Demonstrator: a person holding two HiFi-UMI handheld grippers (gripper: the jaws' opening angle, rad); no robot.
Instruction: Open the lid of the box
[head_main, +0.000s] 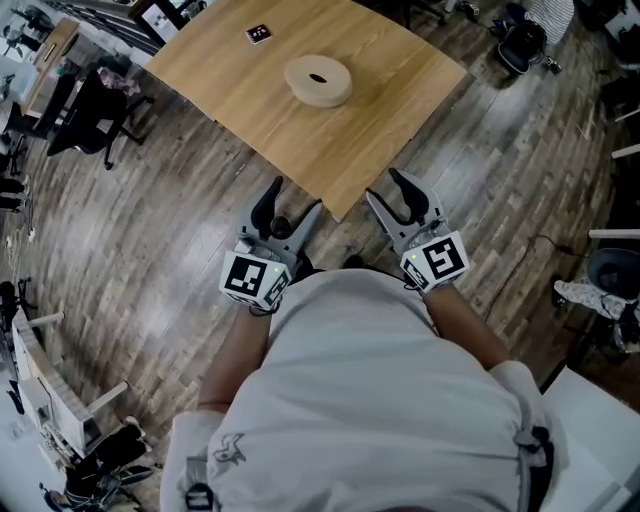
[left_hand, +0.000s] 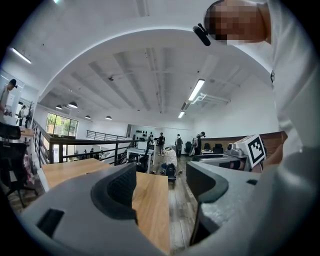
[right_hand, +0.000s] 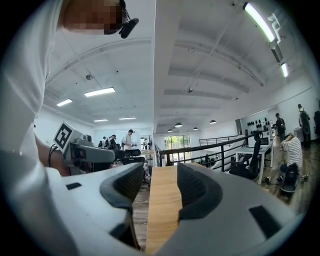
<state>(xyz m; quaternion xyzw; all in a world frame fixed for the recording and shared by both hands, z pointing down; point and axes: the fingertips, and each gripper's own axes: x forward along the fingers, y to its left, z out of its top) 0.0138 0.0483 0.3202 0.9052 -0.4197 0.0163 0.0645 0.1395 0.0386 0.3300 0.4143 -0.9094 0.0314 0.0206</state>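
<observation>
Both jaws stand wide apart with nothing between them. Left gripper (head_main: 293, 205) and right gripper (head_main: 392, 192) are side by side and level, close to my body, at the near corner of the table (head_main: 400, 90). In each gripper view only the table edge shows in the gap. The box (head_main: 318, 80) lies well ahead of both jaw pairs, roughly between their lines, lid on. A marker card (head_main: 259, 33) lies beyond it, leftward. My reading: the jaws are wide open ready for the approach, one to steady the box, one for the lid. Task not begun.
</observation>
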